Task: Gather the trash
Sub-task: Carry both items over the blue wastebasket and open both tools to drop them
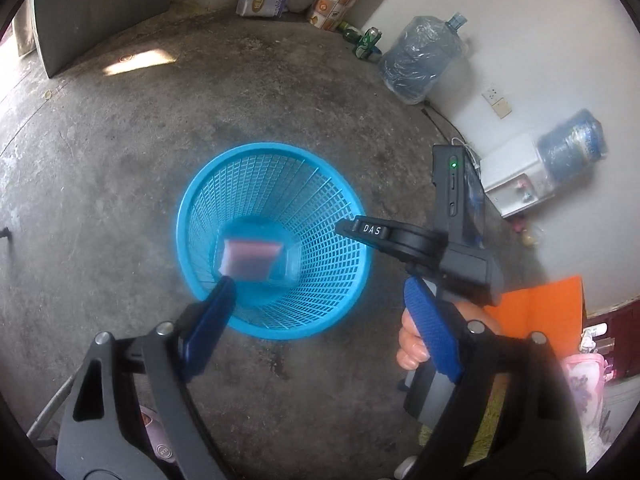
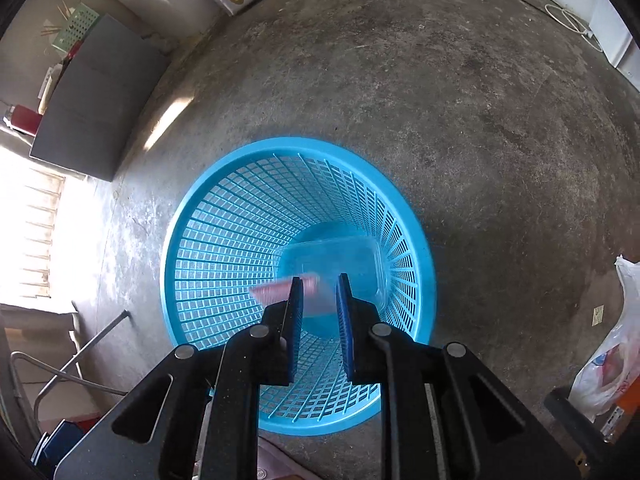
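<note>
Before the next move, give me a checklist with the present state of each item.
1. Blue plastic mesh wastebasket standing upright on the concrete floor: ok.
2. Left hand-held gripper open and empty over the basket: ok.
3. Right hand-held gripper parted, nothing clamped between its fingers: ok.
4. Blurred white-and-pink packet inside the basket rim; whether it has landed or is falling: cannot tell.
5. Clear plastic tray at the basket bottom: ok.
6. More trash within reach on the floor beside the basket: cannot tell; none shows close by.
</note>
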`<state>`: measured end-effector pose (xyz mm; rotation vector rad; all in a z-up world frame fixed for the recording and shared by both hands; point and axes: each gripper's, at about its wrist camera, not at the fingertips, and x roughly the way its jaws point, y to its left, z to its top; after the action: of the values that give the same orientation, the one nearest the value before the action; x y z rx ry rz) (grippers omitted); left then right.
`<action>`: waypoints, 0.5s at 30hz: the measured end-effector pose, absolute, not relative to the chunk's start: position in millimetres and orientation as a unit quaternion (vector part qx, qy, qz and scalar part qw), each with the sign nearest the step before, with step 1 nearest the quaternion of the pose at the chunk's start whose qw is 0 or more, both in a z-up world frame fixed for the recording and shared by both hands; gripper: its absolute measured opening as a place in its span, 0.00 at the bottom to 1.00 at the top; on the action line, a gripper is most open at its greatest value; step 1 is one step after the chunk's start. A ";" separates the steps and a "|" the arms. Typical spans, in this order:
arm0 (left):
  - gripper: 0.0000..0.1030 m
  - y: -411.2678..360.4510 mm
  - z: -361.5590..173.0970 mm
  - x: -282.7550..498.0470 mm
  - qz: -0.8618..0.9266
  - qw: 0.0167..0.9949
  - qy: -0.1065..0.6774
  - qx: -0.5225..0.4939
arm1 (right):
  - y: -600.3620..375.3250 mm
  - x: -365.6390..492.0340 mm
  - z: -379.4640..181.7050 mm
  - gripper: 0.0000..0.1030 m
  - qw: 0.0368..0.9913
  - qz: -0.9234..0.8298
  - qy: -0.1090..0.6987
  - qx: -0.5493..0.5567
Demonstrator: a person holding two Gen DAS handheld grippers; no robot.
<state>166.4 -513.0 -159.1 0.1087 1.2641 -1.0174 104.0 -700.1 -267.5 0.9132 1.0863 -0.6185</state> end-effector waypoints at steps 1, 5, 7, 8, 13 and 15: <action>0.80 -510.6 -151.4 164.7 -0.459 0.689 0.559 0.046 | -701.0 99.6 -263.0 0.17 0.719 -0.279 0.485 0.413; 0.79 -495.0 -111.4 155.4 -0.479 0.695 0.536 0.028 | -701.8 78.0 -237.6 0.17 0.734 -0.283 0.463 0.408; 0.80 -485.2 -89.7 149.8 -0.491 0.698 0.521 0.017 | -700.9 63.5 -223.2 0.24 0.741 -0.283 0.451 0.409; 0.80 -479.6 -78.1 146.6 -0.496 0.700 0.513 0.013 | -699.3 55.7 -215.7 0.26 0.744 -0.284 0.445 0.408; 0.80 -441.9 -15.0 123.2 -0.525 0.710 0.470 -0.002 | -684.3 12.6 -173.4 0.41 0.762 -0.278 0.417 0.411; 0.81 -421.6 8.3 114.2 -0.533 0.714 0.454 -0.011 | -674.3 -5.6 -155.1 0.43 0.772 -0.270 0.401 0.413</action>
<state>114.2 -421.6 8.3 -0.0254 1.0055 -1.1807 -5.6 -674.3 -155.1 0.8960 0.8690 -0.5863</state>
